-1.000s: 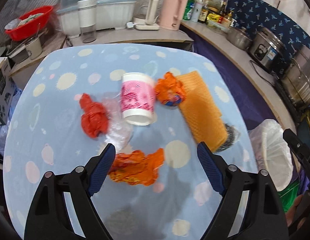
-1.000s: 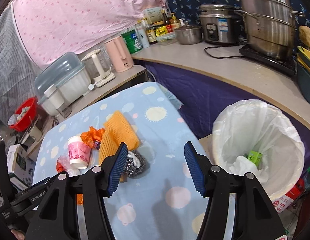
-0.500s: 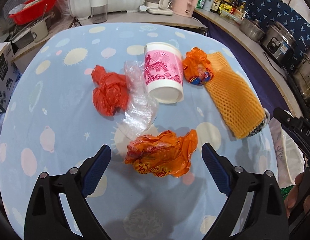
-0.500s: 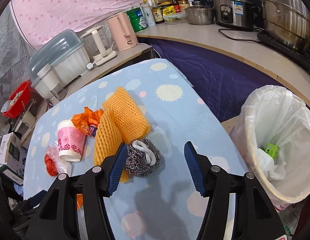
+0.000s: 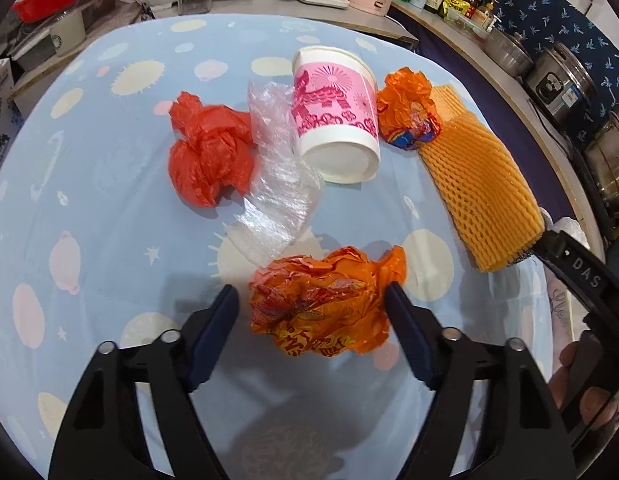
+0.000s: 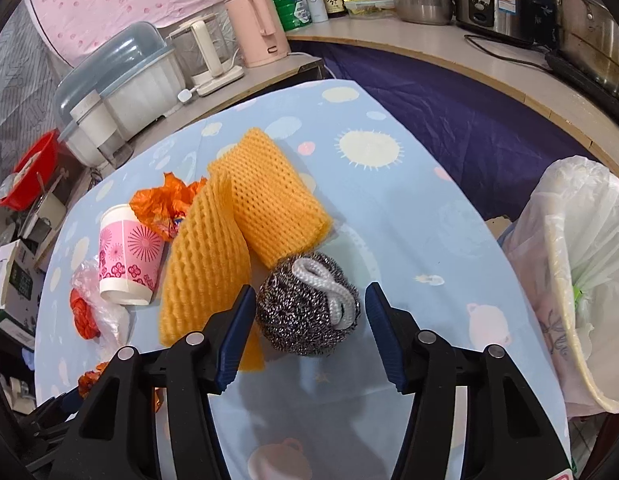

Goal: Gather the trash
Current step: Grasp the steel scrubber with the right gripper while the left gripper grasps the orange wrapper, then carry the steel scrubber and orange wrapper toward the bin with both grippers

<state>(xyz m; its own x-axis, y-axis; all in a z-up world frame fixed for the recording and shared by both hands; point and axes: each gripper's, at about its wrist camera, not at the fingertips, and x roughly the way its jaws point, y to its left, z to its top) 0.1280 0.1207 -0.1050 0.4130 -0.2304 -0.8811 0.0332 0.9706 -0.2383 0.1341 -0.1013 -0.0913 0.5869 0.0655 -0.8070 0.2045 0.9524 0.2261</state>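
On the blue spotted tablecloth [image 5: 109, 208] lies a crumpled orange wrapper [image 5: 321, 312]. My left gripper [image 5: 309, 296] straddles it; the jaws are closing, and only the right pad grazes it. A steel scourer [image 6: 305, 304] with a white loop sits between the fingers of my right gripper [image 6: 309, 294]. Those jaws are closing too, with a gap still showing on the right side. Farther back lie a pink paper cup [image 5: 333, 120] on its side, a red plastic bag [image 5: 207, 148], clear film [image 5: 281, 184], a second orange wrapper [image 5: 405, 116] and orange foam netting [image 6: 245, 224].
A bin with a white liner [image 6: 569, 280] stands off the table's right edge. Behind the table a counter holds a pink kettle [image 6: 257, 28], a dish rack [image 6: 121, 80], bottles and steel pots [image 6: 493, 0]. A hand [image 5: 581, 384] holds the right gripper's body at the left view's right edge.
Both grippers have come down toward the table. The left one now has the orange wrapper between narrower jaws. The right one has moved over the scourer and narrowed slightly.
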